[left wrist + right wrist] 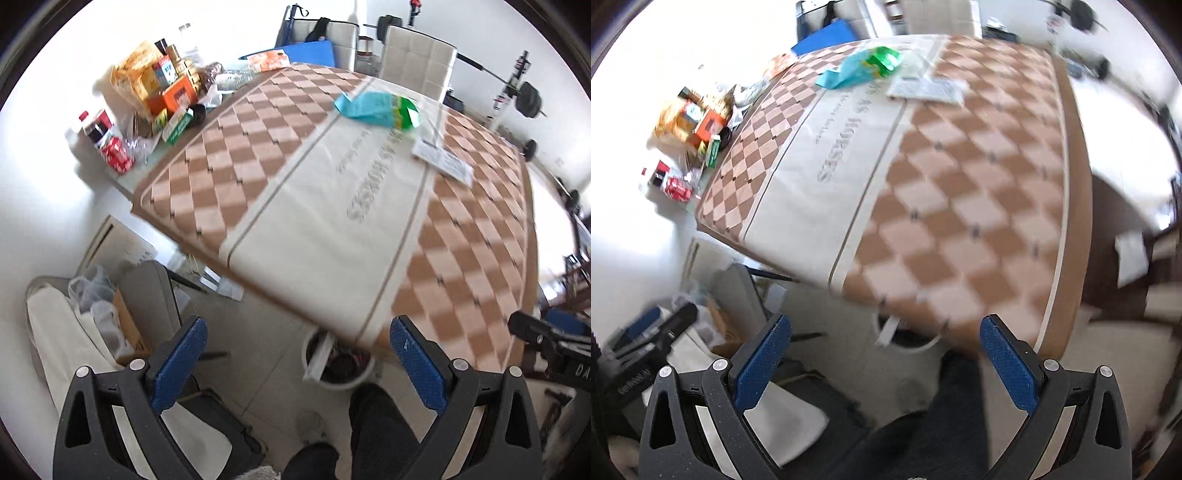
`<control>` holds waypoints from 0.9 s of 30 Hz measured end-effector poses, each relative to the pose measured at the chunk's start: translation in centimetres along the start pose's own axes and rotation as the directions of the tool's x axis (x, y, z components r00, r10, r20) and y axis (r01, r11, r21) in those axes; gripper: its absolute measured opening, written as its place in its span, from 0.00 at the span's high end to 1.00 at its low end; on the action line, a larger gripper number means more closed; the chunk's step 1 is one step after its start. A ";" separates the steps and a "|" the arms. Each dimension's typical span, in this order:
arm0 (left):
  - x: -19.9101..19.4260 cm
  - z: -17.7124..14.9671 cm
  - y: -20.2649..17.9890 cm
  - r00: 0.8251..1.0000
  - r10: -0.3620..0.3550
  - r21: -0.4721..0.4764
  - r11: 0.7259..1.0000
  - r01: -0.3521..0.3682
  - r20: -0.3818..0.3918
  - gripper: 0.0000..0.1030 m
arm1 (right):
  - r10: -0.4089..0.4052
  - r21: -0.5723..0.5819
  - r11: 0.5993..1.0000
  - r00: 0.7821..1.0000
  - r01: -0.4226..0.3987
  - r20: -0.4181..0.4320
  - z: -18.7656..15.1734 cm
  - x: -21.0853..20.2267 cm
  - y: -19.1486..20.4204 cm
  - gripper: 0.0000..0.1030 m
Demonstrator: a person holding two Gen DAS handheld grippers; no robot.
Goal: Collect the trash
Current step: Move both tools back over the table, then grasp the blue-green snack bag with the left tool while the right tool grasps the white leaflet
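Note:
A crumpled blue and green wrapper [380, 109] lies at the far side of the checkered tablecloth [258, 147]; it also shows in the right wrist view [864, 68]. A white paper slip [443, 162] lies right of it, also in the right wrist view [925, 88]. A white trash bin [336, 360] with dark contents stands on the floor under the near table edge, seen too in the right wrist view [908, 334]. My left gripper [299, 358] is open and empty above the floor by the bin. My right gripper [886, 356] is open and empty, short of the table edge.
Boxes, packets and a red can [114, 149] crowd the table's far left corner [159, 85]. A grey chair [147, 295] with bags and a cardboard box stands at the left. White chairs [417, 62] and barbell weights [530, 99] are beyond the table. The person's dark legs [373, 424] are below.

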State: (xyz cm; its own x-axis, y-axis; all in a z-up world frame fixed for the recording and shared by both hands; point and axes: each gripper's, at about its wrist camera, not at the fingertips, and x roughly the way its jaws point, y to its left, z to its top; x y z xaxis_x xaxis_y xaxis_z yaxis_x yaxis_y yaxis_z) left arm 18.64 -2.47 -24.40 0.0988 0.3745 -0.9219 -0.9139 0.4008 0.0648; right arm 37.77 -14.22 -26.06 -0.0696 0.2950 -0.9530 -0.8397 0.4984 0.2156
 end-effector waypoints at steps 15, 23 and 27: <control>15.3 15.9 -8.1 0.963 0.068 -0.159 0.981 -0.112 -0.261 0.02 | -0.324 -0.544 0.830 0.901 0.123 -0.290 30.2 21.1 -0.5 0.00; 20.0 19.1 -8.8 0.937 0.103 -0.187 0.967 -0.173 -0.335 0.02 | -0.397 -0.666 0.744 0.830 0.042 -0.392 34.6 28.2 -1.0 0.00; 21.3 20.0 -9.1 0.929 0.099 -0.201 0.963 -0.179 -0.356 0.02 | -0.376 -0.675 0.738 0.844 0.022 -0.384 35.2 28.0 -1.6 0.03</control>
State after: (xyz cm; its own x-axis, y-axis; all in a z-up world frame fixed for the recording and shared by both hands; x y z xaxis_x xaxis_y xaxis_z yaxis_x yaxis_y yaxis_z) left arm 36.99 18.59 -36.93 -0.1385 0.0898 -0.9863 -0.9770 0.1509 0.1510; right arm 56.12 22.00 -45.60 0.0500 -0.2513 -0.9666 -0.9844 -0.1759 -0.0052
